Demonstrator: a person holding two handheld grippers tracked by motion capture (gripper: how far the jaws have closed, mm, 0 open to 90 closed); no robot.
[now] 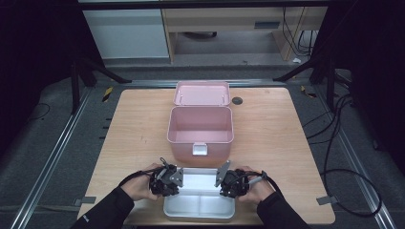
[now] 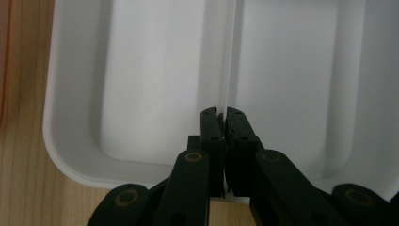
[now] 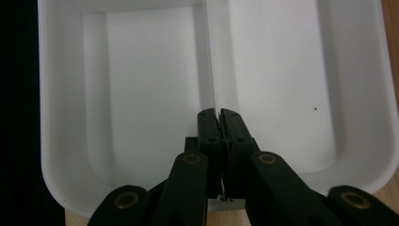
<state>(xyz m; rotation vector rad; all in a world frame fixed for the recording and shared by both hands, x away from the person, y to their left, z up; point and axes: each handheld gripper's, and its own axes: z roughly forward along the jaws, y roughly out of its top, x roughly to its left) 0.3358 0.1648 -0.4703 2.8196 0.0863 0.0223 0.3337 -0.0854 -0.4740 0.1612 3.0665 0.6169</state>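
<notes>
Your forearms enter from near edge of table (image 1: 267, 119), hands turned inward, facing each other across white tray (image 1: 199, 206). Left gripper (image 1: 167, 180) at tray's left end, right gripper (image 1: 228, 182) at right end. Each one's jaws pressed together, pinching tray's thin middle divider (image 2: 225, 70) (seen clearly in both gripper views). Tray sits at table's near edge, just in front of open pink box (image 1: 200, 130), lid (image 1: 202, 92) swung back. Tray's near rim cut off in gripper views by jaws; ends hidden under your hands in high view.

A white divided tray (image 1: 199, 206) lies flat at the near edge of the surface, just before the open pink box (image 1: 200, 125), its compartments empty.
</notes>
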